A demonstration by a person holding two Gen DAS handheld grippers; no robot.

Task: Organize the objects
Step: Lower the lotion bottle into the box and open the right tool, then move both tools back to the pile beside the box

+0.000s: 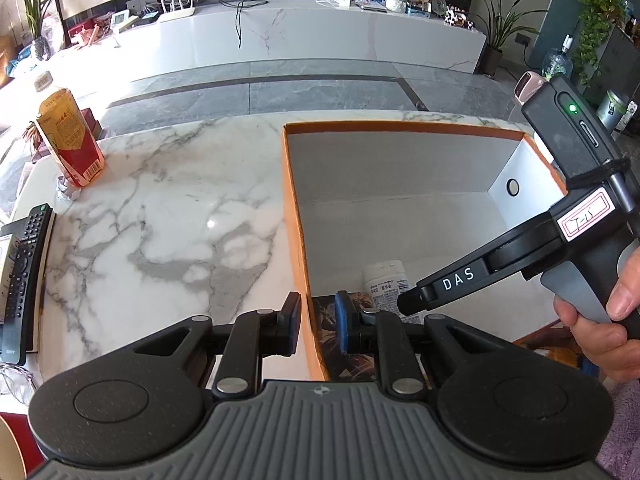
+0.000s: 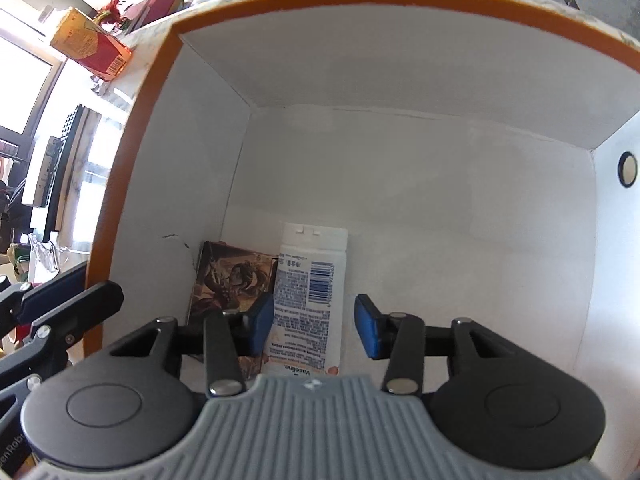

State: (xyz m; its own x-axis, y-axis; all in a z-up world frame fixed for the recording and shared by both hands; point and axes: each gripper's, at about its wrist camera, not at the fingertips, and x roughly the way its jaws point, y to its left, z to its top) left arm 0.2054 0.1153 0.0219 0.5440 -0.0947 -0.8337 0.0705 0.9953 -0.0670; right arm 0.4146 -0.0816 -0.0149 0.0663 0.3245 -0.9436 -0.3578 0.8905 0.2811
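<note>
**Right wrist view: jaws apart over the bottle in the box; left gripper clamped on the box wall**

Right wrist view, near to far:
- Right gripper (image 2: 314, 326) points down into the orange-rimmed box (image 2: 132, 128). Jaws about half open, blue pads apart.
- White lotion bottle (image 2: 310, 292) lies flat on the box floor, label and barcode up, cap end away from the camera. It sits between the pads, hard against the left one; there is a clear gap to the right pad. Not gripped as far as I can see.
- Card pack (image 2: 228, 280) with dark artwork lies just left of the bottle, touching it or nearly so, in the near-left corner of the box.
- Rest of the box floor is bare white. Round grommet (image 2: 627, 169) on the right wall.
- Outside, past the far-left corner: red and yellow carton (image 2: 90, 46) on the marble table (image 2: 120, 92).

Left wrist view, near to far:
- Left gripper (image 1: 318, 322) is nearly closed, one pad outside and one inside the box's left wall, pinching it at the rim.
- Right gripper comes in from the right, fingertips down beside the bottle (image 1: 386, 282); a hand (image 1: 600, 320) holds its grip.
- Remote control (image 1: 20, 280) at the table's left edge, well apart from the box. Carton (image 1: 70, 136) stands further back on the left.
</note>
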